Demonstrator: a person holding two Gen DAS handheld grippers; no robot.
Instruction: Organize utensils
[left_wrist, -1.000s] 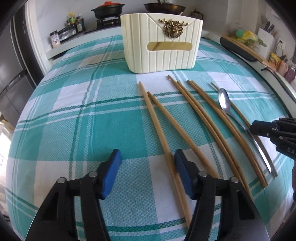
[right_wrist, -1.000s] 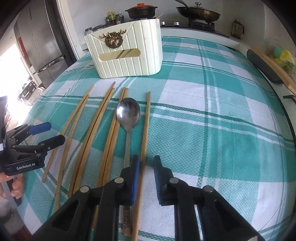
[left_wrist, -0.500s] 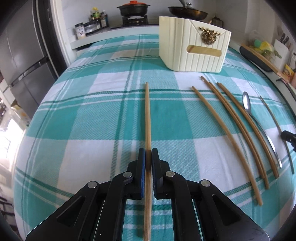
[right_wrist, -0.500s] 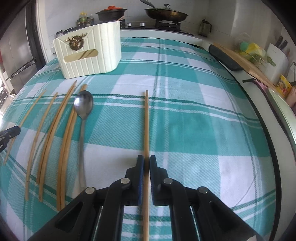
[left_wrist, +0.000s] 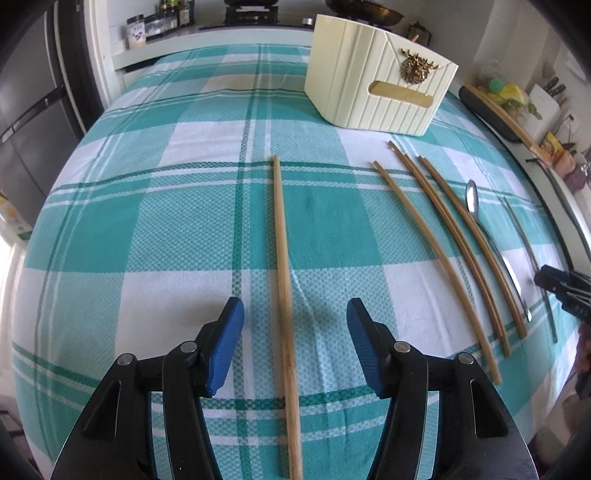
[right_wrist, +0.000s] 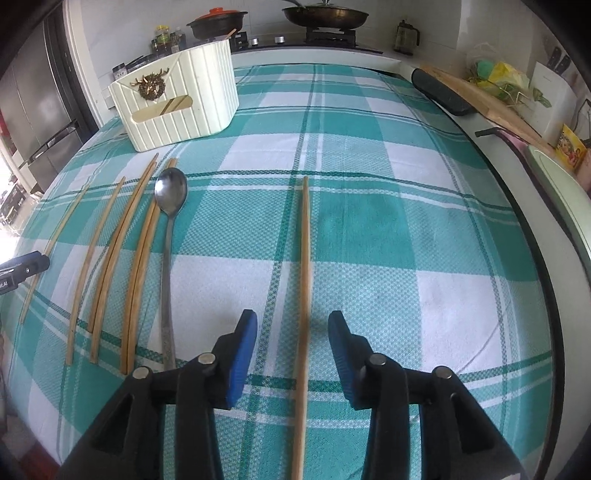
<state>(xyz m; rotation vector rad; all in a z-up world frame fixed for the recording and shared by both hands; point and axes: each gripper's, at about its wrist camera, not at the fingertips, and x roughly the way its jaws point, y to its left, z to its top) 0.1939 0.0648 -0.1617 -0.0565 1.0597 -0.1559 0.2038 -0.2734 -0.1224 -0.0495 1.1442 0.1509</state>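
A bamboo chopstick (left_wrist: 282, 258) lies on the teal checked cloth between the blue pads of my left gripper (left_wrist: 295, 310). Its jaws are opening and neither pad touches the stick. My right gripper (right_wrist: 292, 319) is opening too, with another chopstick (right_wrist: 306, 251) lying loose between its pads. Between the two sticks lie several more chopsticks (right_wrist: 110, 251) and a steel spoon (right_wrist: 170, 195) in a row. A cream ribbed holder (left_wrist: 369, 88) with a gold emblem stands behind them. The right gripper's tip (left_wrist: 554, 280) shows at the edge of the left wrist view.
A stove with a red-lidded pot (right_wrist: 216, 22) and a wok (right_wrist: 325, 14) runs along the back. A steel fridge (right_wrist: 33, 110) stands at the left. A wooden board (right_wrist: 491, 99) and a black pad (right_wrist: 439, 92) lie on the counter right of the table.
Each gripper closed on a chopstick and slid it sideways out of the row, the left one leftward, the right one rightward. Both have now opened and the sticks lie free.
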